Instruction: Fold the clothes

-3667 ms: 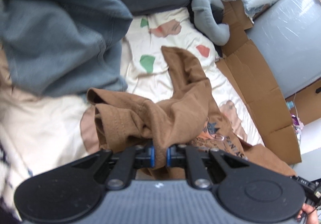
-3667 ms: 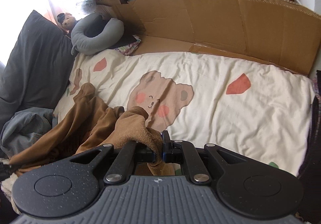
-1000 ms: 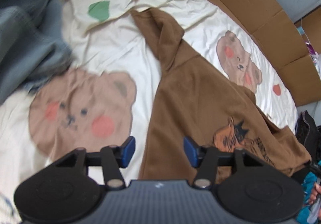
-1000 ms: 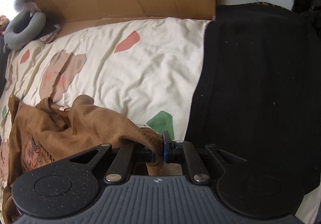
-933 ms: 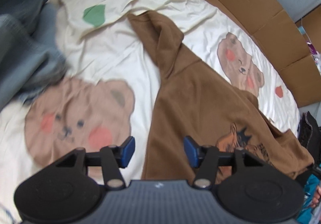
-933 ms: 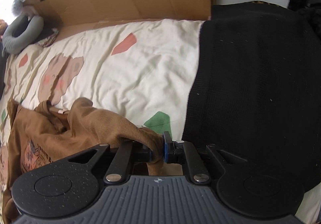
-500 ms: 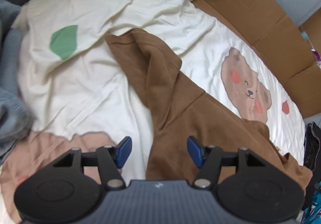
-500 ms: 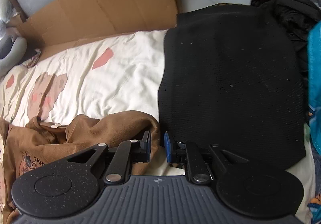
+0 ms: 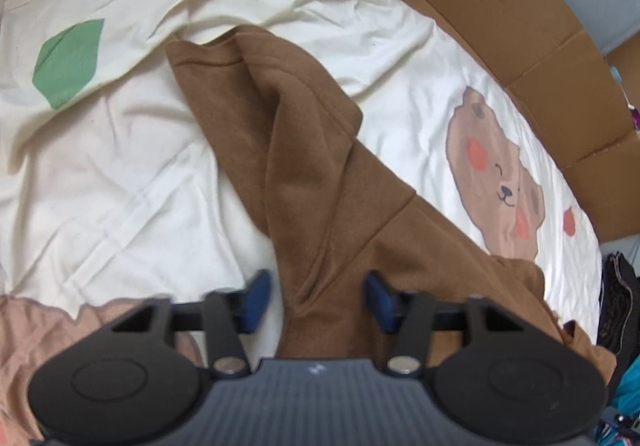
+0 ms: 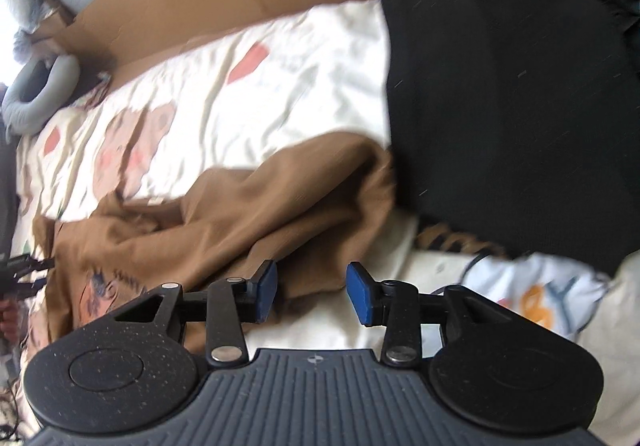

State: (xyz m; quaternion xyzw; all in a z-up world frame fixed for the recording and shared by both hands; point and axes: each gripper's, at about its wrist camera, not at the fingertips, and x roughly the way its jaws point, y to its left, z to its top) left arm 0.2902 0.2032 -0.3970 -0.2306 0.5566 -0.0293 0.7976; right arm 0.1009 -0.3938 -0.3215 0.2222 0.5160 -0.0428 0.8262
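Closest to the left wrist camera, the left gripper (image 9: 314,296) points down at the bed, and its jaws have just been closing; they stand at a middle width, with a fold of the brown sweatshirt (image 9: 320,182) lying between the blue pads (image 9: 256,292), but the pads do not press on the cloth. From there the sweatshirt runs away from the camera: one sleeve (image 9: 240,86) lies stretched and partly folded over itself on the cream bedsheet (image 9: 120,166), and its end is near a green patch printed on the sheet. To the right of the sleeve is a printed bear face (image 9: 496,174), and behind it a sheet of cardboard (image 9: 540,58) stands along the far edge of the bed. In the right wrist view, which is a little blurred, the right gripper (image 10: 311,292) has just been opening its jaws; they now stand apart, and the crumpled edge of the sweatshirt (image 10: 280,214) lies just under and behind them, free of both pads. The dark printed picture on the sweatshirt shows at the left. Further, a black knitted cloth (image 10: 500,106) covers the right part of the bed, touching the sweatshirt edge. Far at the left lies a grey neck pillow (image 10: 40,98) beside the cardboard.
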